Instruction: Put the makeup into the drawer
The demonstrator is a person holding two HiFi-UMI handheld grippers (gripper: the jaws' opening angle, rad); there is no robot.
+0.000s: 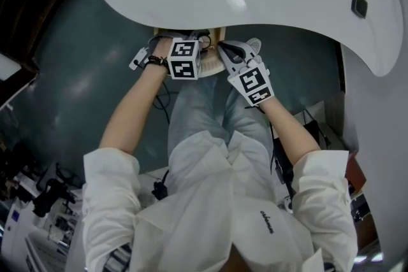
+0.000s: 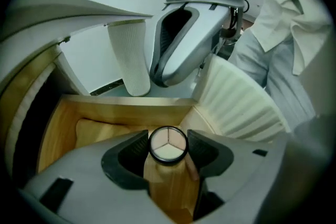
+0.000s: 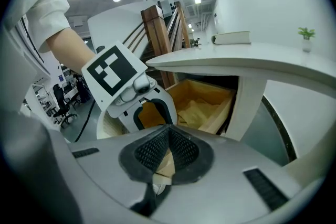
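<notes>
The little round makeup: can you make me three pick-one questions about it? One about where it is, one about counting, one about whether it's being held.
1. Where is the round black-rimmed makeup compact?
A. On the white tabletop
B. Over the open wooden drawer
C. On the floor

2. How many powder sections does it show?
A. Two
B. Three
C. Five

3. What is the left gripper doing?
A. Its jaws are shut on the compact
B. Its jaws are wide open and empty
C. It is holding a book

Answers:
1 B: the drawer's wood shows right behind it.
2 B: lines split the disc into three wedges.
3 A: a dark pad presses on each side.
</notes>
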